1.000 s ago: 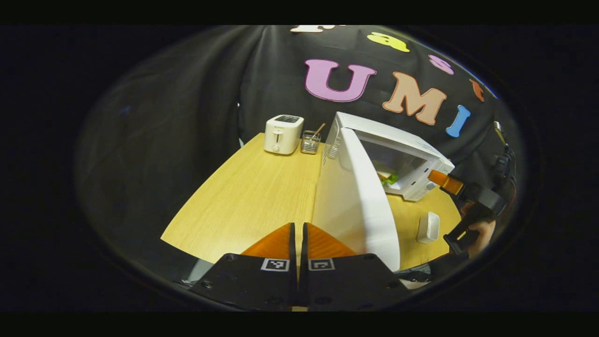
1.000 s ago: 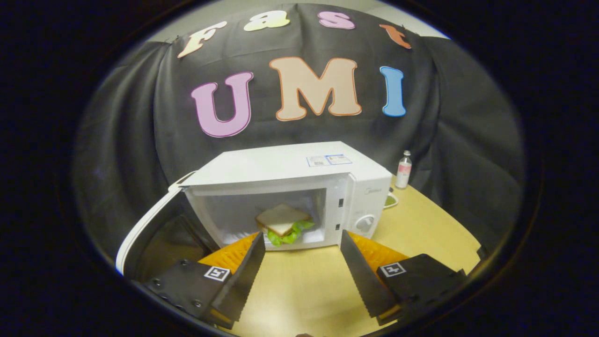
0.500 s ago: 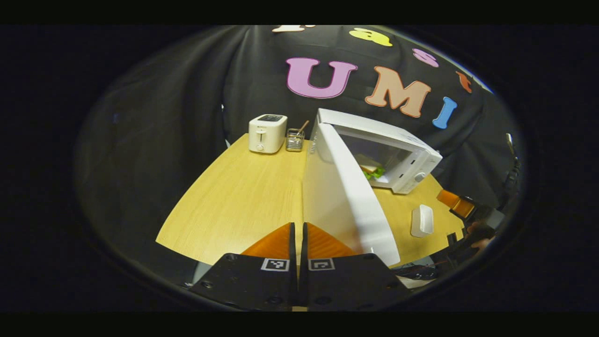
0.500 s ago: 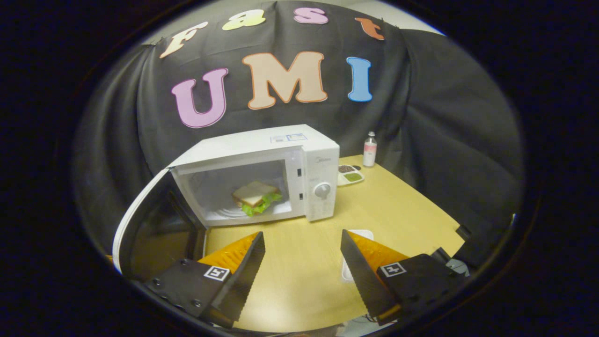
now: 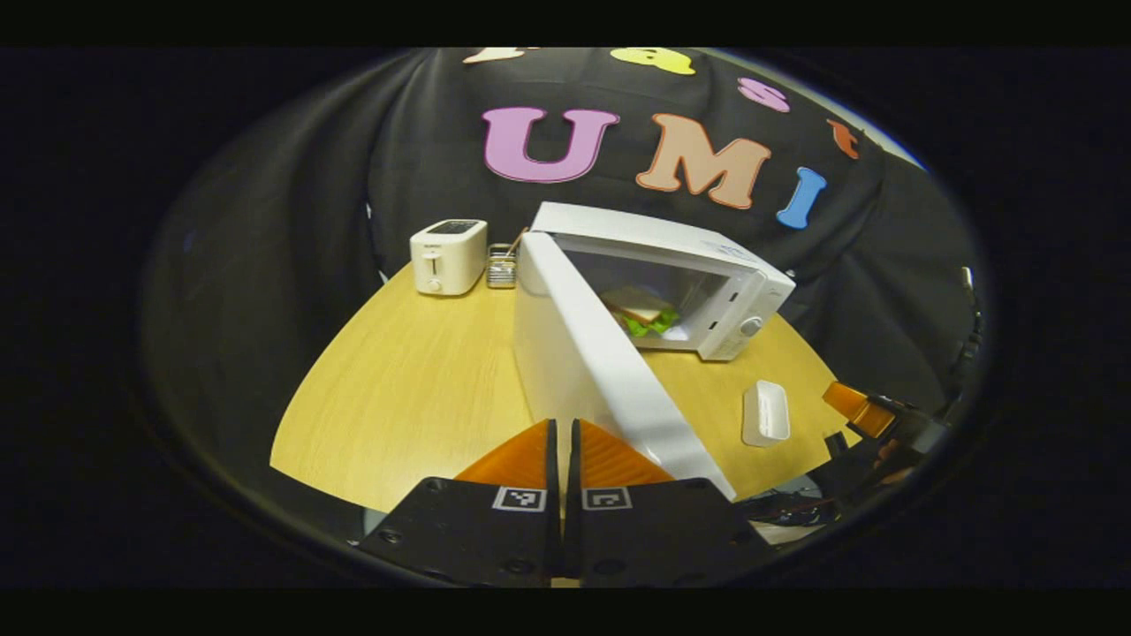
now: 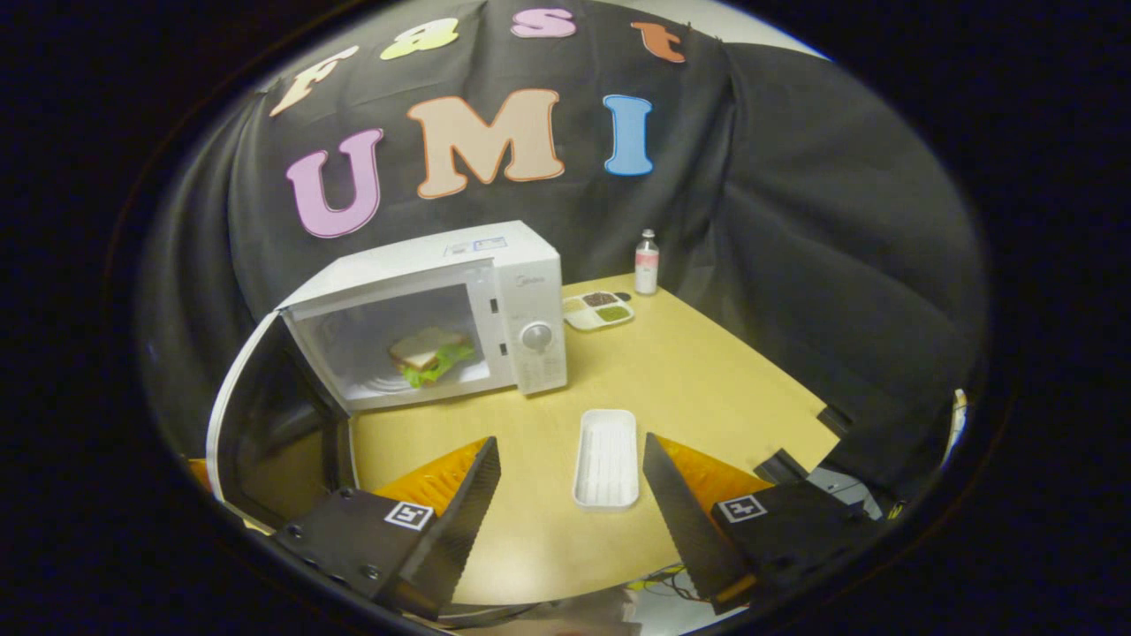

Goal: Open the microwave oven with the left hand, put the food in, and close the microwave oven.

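The white microwave (image 6: 521, 265) (image 5: 654, 243) stands on the wooden table with its door (image 5: 592, 371) (image 6: 265, 415) swung wide open toward me. Inside lies a sandwich with green lettuce (image 6: 428, 353) (image 5: 643, 311). My left gripper (image 5: 562, 455) is shut with nothing in it, just left of the door's outer edge; whether it touches the door I cannot tell. My right gripper (image 6: 570, 481) is open and empty, low over the table's near edge, well back from the oven. It also appears far right in the left gripper view, as the right gripper (image 5: 870, 420).
An empty white tray (image 6: 606, 458) (image 5: 765, 412) lies on the table in front of the right gripper. A white toaster (image 5: 447, 255) and a small utensil holder (image 5: 501, 265) stand left of the oven. A divided dish (image 6: 599, 311) and a small bottle (image 6: 647, 261) stand right of it.
The right gripper has pulled back from the oven's mouth, leaving the sandwich inside. The left gripper view has shifted, so the oven sits farther left and its interior shows more.
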Tool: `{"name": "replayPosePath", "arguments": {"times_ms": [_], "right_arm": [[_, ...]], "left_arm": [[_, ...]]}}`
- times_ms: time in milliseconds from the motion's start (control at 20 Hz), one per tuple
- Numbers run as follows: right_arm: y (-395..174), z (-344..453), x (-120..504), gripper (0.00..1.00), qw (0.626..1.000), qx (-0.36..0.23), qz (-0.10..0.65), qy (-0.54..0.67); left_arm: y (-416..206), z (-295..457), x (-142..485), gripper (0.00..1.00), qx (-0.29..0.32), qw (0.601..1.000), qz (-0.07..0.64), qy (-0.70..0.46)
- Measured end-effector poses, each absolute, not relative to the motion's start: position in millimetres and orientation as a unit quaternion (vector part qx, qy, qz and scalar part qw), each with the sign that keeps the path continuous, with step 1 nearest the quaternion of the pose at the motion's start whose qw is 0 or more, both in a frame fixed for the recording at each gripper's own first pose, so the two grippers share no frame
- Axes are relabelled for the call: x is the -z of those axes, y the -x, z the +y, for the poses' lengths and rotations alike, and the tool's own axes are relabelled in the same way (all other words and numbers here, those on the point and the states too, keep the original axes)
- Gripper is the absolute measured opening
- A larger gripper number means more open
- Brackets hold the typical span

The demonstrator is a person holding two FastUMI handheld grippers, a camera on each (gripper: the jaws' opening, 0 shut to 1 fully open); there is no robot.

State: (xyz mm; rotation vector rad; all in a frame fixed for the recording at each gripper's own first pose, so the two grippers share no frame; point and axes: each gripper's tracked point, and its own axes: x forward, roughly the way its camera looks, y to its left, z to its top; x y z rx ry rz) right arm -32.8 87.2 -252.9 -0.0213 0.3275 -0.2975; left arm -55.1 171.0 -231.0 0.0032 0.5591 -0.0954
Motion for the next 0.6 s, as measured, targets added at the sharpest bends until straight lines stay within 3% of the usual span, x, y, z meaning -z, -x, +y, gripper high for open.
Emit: {"name": "replayPosePath", "arguments": {"times_ms": [50, 100, 150, 300, 350, 400, 450, 500, 550, 600], "right_arm": [[34, 80, 251, 1.0, 0.975, 0.15, 0.163, 0.011], [34, 72, 249, 0.92, 0.974, 0.153, 0.165, 0.011], [35, 65, 247, 1.0, 0.974, 0.158, 0.165, 0.009], [35, 38, 235, 1.0, 0.973, 0.169, 0.154, -0.004], [35, 31, 231, 0.92, 0.974, 0.17, 0.152, -0.007], [33, 24, 229, 1.0, 0.974, 0.171, 0.149, -0.009], [32, 18, 225, 1.0, 0.974, 0.171, 0.146, -0.011], [31, 11, 221, 0.92, 0.975, 0.171, 0.141, -0.013], [31, 5, 216, 1.0, 0.976, 0.171, 0.136, -0.014], [29, -1, 212, 0.92, 0.976, 0.17, 0.132, -0.014]], "left_arm": [[52, 163, 231, 0.0, 0.05, 0.96, 0.277, -0.002], [50, 155, 233, 0.01, 0.053, 0.959, 0.279, -0.002], [49, 145, 235, 0.0, 0.056, 0.958, 0.282, -0.003], [43, 118, 237, 0.0, 0.067, 0.956, 0.287, -0.015], [40, 111, 238, 0.0, 0.069, 0.955, 0.287, -0.018], [37, 102, 239, 0.0, 0.072, 0.955, 0.287, -0.02], [33, 93, 239, 0.0, 0.076, 0.955, 0.285, -0.022], [28, 84, 238, 0.01, 0.078, 0.956, 0.283, -0.024], [23, 76, 240, 0.01, 0.078, 0.956, 0.281, -0.026], [17, 68, 239, 0.01, 0.078, 0.957, 0.277, -0.026]]}}
